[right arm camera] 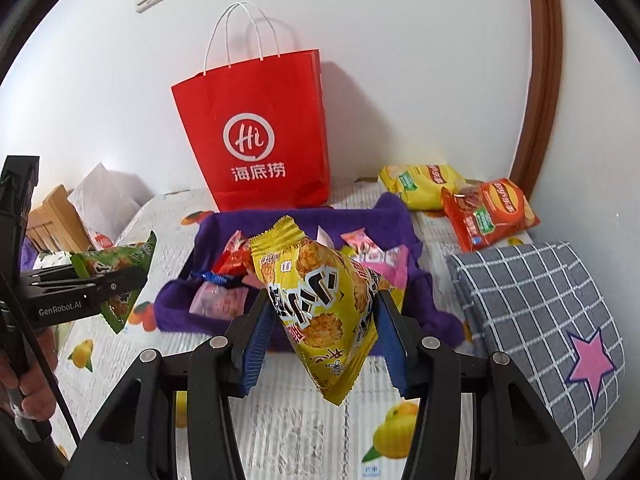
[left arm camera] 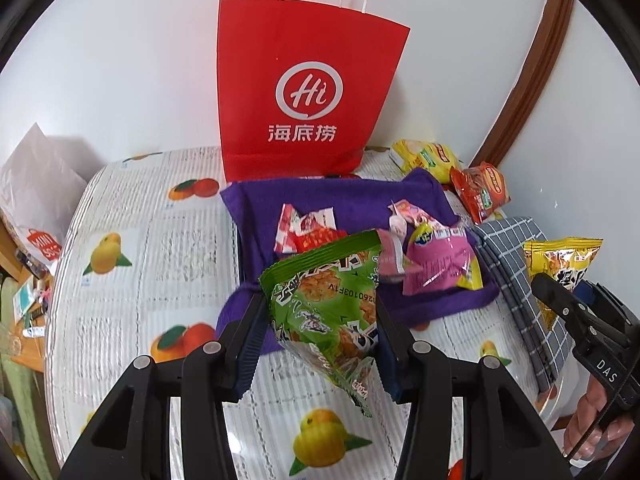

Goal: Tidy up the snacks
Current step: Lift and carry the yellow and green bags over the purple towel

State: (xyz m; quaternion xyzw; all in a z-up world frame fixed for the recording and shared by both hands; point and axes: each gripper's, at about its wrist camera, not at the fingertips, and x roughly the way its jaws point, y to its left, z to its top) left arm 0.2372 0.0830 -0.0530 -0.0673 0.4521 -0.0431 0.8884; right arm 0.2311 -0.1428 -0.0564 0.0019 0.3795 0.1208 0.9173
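Fruit-print tablecloth, one red bag, two grippers each clamping one snack packet

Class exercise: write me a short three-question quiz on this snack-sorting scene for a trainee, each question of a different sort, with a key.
1. True or false: the left claw is shut on the green snack packet.
2. Multiple choice: what does the right claw hold? A) a red chip bag B) the yellow snack packet C) a pink sweet
3. Fill in: the red paper bag stands upright behind the ______ cloth that has small snacks lying on it.

Key: 1 true; 2 B; 3 purple.
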